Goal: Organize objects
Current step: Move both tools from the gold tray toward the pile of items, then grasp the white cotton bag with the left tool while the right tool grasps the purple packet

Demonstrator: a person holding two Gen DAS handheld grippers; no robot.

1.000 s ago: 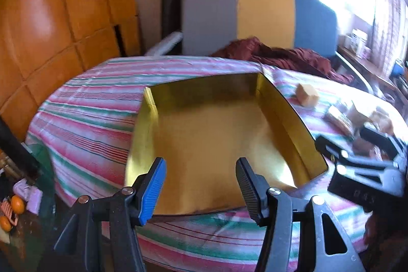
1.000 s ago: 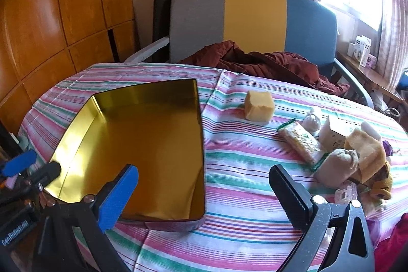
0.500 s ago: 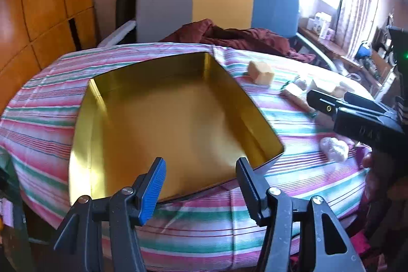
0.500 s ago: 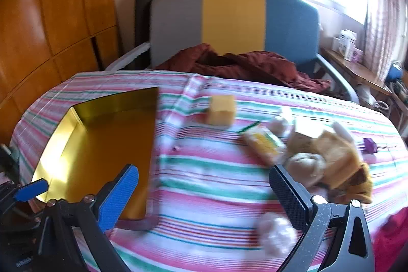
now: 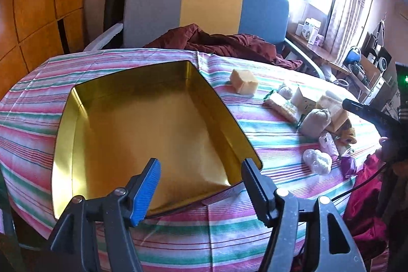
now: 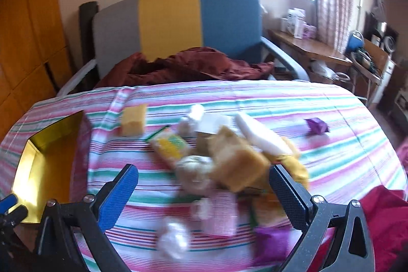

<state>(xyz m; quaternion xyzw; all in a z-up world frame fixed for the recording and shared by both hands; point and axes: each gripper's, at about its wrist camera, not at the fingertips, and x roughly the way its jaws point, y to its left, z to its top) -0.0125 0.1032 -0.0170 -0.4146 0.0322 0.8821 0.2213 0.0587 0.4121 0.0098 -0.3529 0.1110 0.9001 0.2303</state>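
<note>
Left gripper (image 5: 201,185) jaws apart, empty, above near edge of gold tin (image 5: 142,129), which sits empty on left part of striped tablecloth (image 5: 275,152).

Right gripper (image 6: 204,191) jaws apart, empty, over blurred clutter pile (image 6: 229,157) at right; yellow block (image 6: 133,119) lies apart, farther left.

Risks: items touching, so closing jaws may catch 2 or knock neighbours; soft white wad (image 5: 317,161) near table edge could roll off; loose cloth may drag, shifting tin.
</note>
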